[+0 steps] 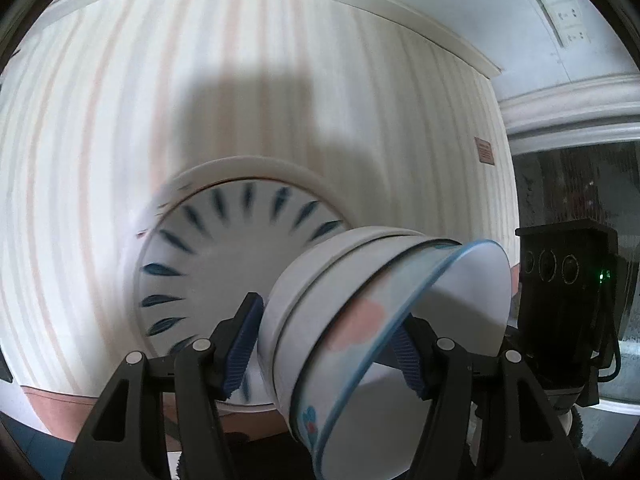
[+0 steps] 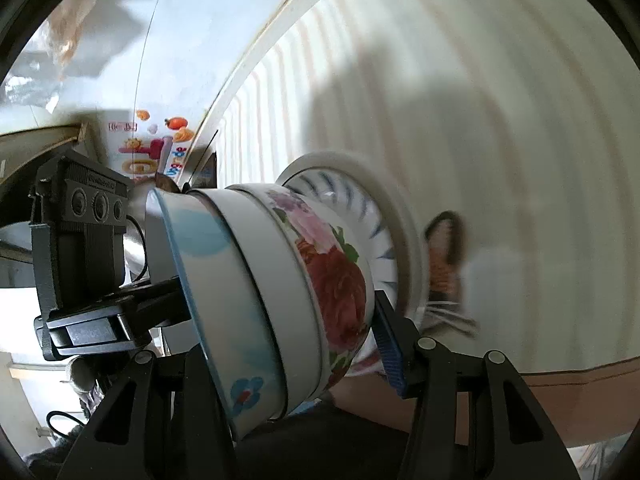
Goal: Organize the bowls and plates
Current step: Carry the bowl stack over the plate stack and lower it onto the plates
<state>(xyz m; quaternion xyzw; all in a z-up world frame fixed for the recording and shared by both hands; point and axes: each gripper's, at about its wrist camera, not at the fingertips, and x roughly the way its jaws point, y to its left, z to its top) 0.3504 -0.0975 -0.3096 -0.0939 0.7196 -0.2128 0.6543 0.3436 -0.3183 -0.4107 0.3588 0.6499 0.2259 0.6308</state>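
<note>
Gripping a nested stack of bowls [image 1: 360, 320] sideways, both claws were clamped on it from opposite sides. My left gripper [image 1: 328, 344] had its blue pads [image 1: 244, 344] pressed on the stack's walls, and the blue-rimmed bowl [image 1: 460, 300] opened toward 3 o'clock. My right gripper [image 2: 304, 344] pinched the same stack; the rose-patterned bowl [image 2: 336, 280] sat at centre. A plate with blue dashes [image 1: 224, 240] sat at 10 o'clock in the left view, over the striped tablecloth [image 1: 120, 140]. Motion blur smeared detail.
</note>
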